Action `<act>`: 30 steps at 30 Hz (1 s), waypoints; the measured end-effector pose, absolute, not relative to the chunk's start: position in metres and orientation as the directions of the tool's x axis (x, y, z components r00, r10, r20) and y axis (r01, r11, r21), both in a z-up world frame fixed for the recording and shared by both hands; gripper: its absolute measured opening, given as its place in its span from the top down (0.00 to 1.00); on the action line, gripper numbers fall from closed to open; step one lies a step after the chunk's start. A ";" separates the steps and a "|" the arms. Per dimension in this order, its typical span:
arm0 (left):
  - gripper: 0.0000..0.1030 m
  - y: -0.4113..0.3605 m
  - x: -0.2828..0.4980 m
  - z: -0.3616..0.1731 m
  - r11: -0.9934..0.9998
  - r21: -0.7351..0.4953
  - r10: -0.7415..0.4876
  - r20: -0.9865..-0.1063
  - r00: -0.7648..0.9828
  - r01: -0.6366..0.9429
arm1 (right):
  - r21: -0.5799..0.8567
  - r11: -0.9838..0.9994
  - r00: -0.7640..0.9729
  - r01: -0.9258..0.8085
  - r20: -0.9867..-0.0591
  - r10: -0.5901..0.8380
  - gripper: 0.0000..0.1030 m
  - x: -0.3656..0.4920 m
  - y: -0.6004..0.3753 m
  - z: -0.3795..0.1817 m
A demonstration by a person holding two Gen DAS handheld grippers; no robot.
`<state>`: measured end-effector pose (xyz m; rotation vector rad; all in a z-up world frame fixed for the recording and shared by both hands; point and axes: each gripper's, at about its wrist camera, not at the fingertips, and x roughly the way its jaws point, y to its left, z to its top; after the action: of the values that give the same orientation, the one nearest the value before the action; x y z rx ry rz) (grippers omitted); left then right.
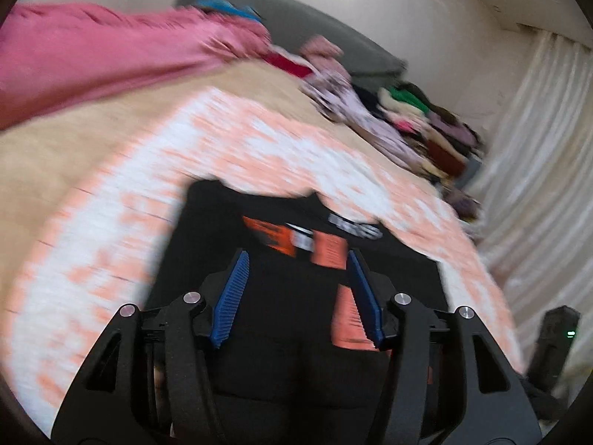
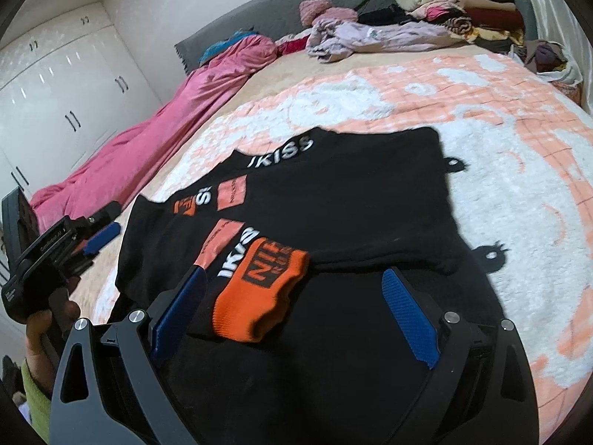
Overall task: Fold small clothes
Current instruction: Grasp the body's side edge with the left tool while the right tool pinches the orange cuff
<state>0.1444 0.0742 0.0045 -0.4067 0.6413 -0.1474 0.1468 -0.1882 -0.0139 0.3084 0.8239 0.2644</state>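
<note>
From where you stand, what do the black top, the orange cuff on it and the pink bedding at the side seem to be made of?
Black top: looks like a soft matte knit, probably cotton jersey; it lies limp and creases gently. Orange cuff: ribbed stretch knit, with fine ridges along its edge and printed lettering. Pink bedding: a smooth, slightly shiny fabric, perhaps satin or velvet; its folds catch the light. Blur leaves the finer weave uncertain.

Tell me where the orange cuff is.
Right wrist view, lower centre: the orange cuff lies on the black garment, between the right gripper's open fingers.
</note>
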 end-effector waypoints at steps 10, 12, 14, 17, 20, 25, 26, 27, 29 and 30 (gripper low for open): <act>0.52 0.117 0.138 -0.014 0.924 -0.377 -0.169 -0.542 0.823 -0.058 | 0.307 0.943 0.610 -0.127 -0.726 0.318 0.27 0.170 -0.157 -0.028; 0.51 0.118 0.136 -0.017 0.926 -0.375 -0.174 -0.542 0.822 -0.051 | 0.273 0.954 0.614 -0.125 -0.734 0.290 0.30 0.177 -0.154 -0.030; 0.49 0.118 0.135 -0.017 0.927 -0.371 -0.175 -0.540 0.823 -0.047 | 0.242 0.963 0.612 -0.121 -0.745 0.265 0.36 0.185 -0.152 -0.035; 0.48 0.116 0.134 -0.017 0.927 -0.373 -0.180 -0.533 0.827 -0.038 | 0.211 0.970 0.605 -0.118 -0.760 0.239 0.50 0.191 -0.150 -0.043; 0.48 0.117 0.133 -0.017 0.928 -0.370 -0.174 -0.531 0.829 -0.042 | 0.192 0.969 0.605 -0.156 -0.757 0.248 0.72 0.189 -0.145 -0.044; 0.48 0.118 0.133 -0.016 0.927 -0.373 -0.171 -0.525 0.834 -0.045 | 0.219 0.950 0.616 -0.221 -0.724 0.310 0.92 0.186 -0.140 -0.034; 0.48 0.118 0.133 -0.016 0.926 -0.375 -0.173 -0.525 0.834 -0.044 | 0.217 0.946 0.627 -0.239 -0.710 0.321 0.93 0.184 -0.138 -0.028; 0.48 0.118 0.132 -0.016 0.925 -0.379 -0.177 -0.523 0.834 -0.041 | 0.214 0.944 0.638 -0.251 -0.697 0.328 0.93 0.184 -0.136 -0.022; 0.48 0.117 0.131 -0.015 0.927 -0.373 -0.171 -0.522 0.835 -0.043 | 0.201 0.939 0.661 -0.279 -0.669 0.339 0.94 0.185 -0.134 -0.006; 0.48 0.117 0.132 -0.015 0.928 -0.371 -0.170 -0.524 0.835 -0.043 | 0.190 0.938 0.673 -0.290 -0.656 0.341 0.94 0.186 -0.133 0.003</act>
<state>0.1315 0.1172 -0.0153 -0.3815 0.5826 -0.0693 0.1858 -0.1330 0.0035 0.0722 0.7524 0.3554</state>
